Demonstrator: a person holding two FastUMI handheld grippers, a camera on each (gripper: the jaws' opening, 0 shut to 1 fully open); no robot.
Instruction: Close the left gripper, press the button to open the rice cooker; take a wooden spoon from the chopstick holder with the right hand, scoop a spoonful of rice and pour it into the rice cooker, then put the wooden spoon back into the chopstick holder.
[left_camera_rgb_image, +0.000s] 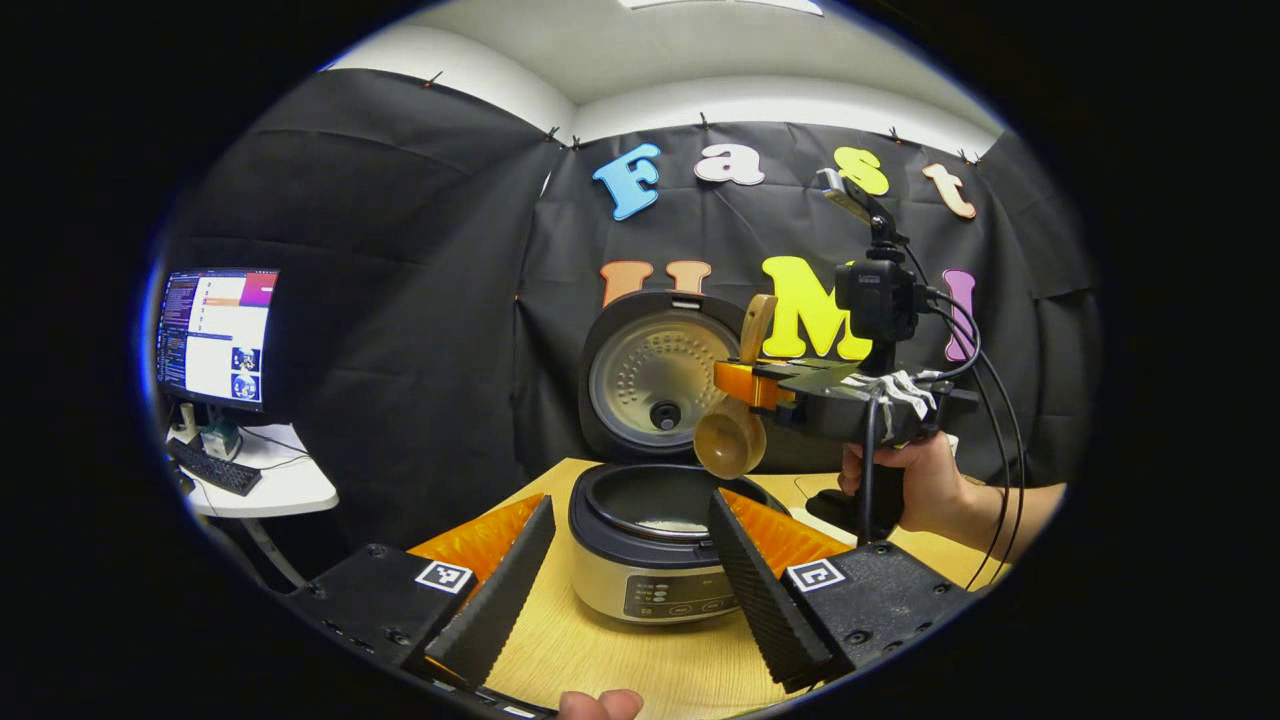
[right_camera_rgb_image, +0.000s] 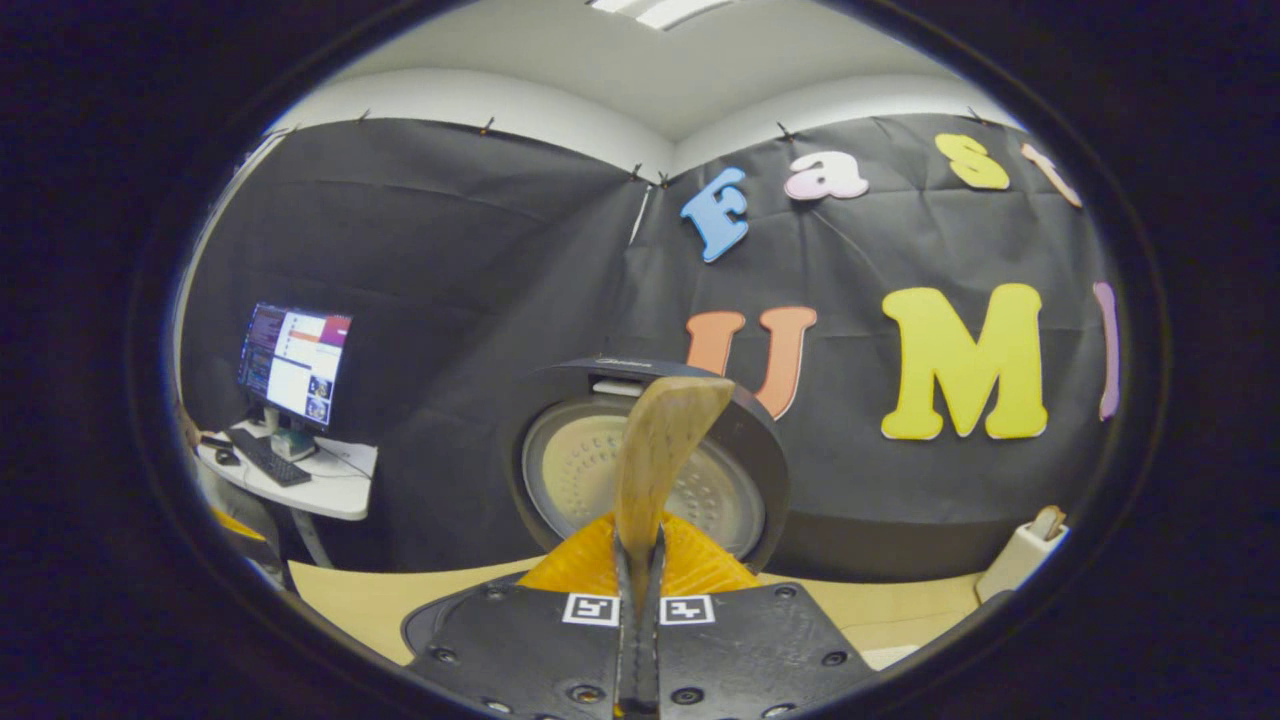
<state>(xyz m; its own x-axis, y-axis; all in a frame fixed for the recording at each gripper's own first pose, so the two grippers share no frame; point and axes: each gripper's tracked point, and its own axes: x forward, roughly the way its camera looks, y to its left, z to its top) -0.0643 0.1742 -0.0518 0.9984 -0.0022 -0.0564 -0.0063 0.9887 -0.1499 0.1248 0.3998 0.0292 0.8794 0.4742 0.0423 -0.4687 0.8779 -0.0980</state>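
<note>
Left gripper view gave me the clearest read of the spoon. My left hand-held gripper (left_camera_rgb_image: 620, 575) stood wide apart, its two ribbed fingers (left_camera_rgb_image: 495, 590) flanking the round silver-and-black rice cooker (left_camera_rgb_image: 650, 560) on the pale wooden table (left_camera_rgb_image: 600, 660) and touching nothing. The cooker's lid (left_camera_rgb_image: 655, 380) stood upright behind the pot, its perforated metal inner face turned toward me, and the dark inner pot lay open below it.

Above the pot's right rim I saw my right hand-held gripper (left_camera_rgb_image: 745, 385), held by a bare hand (left_camera_rgb_image: 920, 485) with cables trailing from it. It was clamped on the light wooden spoon (left_camera_rgb_image: 740, 400). The spoon's long axis ran close to vertical, tilted slightly: the rounded bowl (left_camera_rgb_image: 730, 442) hung at the bottom, just over the open pot, with its hollow facing toward me, and the flat handle end pointed up past the fingers. I could not tell whether any rice lay in the bowl.

Right gripper view confirmed the grip: the two fingers (right_camera_rgb_image: 640, 590) were drawn narrow against the spoon's handle (right_camera_rgb_image: 660, 450), which rose straight up from between them in front of the raised lid (right_camera_rgb_image: 560, 470). At the far right edge a white chopstick holder (right_camera_rgb_image: 1020, 555) stood on the table, well apart from the cooker. A lit monitor (right_camera_rgb_image: 292, 365) sat on a small white side desk (right_camera_rgb_image: 330, 490) to the left.
</note>
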